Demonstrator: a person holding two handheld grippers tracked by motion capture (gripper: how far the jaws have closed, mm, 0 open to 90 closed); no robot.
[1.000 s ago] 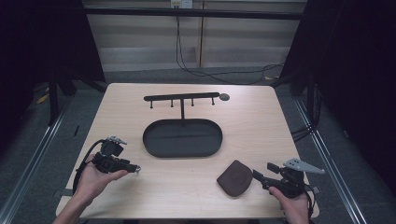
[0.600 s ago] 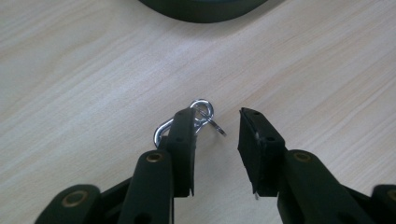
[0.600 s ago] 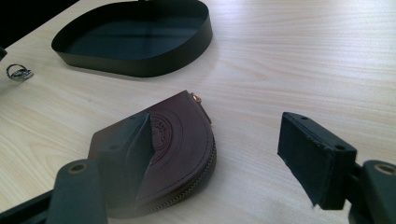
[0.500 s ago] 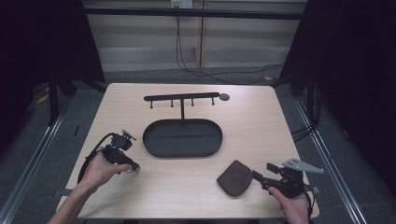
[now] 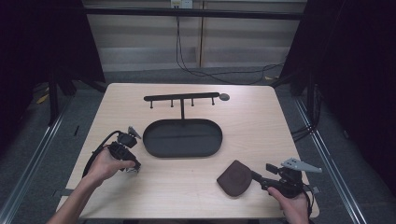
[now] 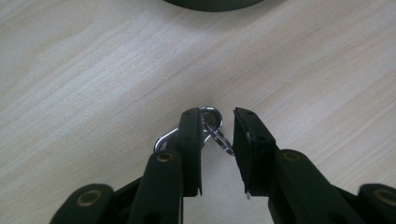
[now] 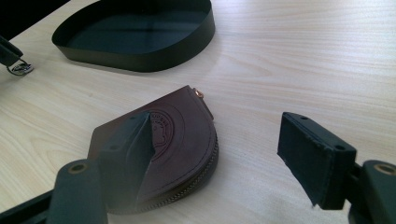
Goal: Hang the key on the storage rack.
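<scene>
Closing around a silver key ring (image 6: 215, 130) near the bench's (image 5: 261, 121) left edge, the left gripper (image 6: 217, 140) has fingers narrowly apart, not yet pinching it, while near the front right corner the right gripper (image 7: 224, 154) stands wide open beside a brown coin pouch (image 7: 182, 140), its embossed stamp unreadable.
</scene>
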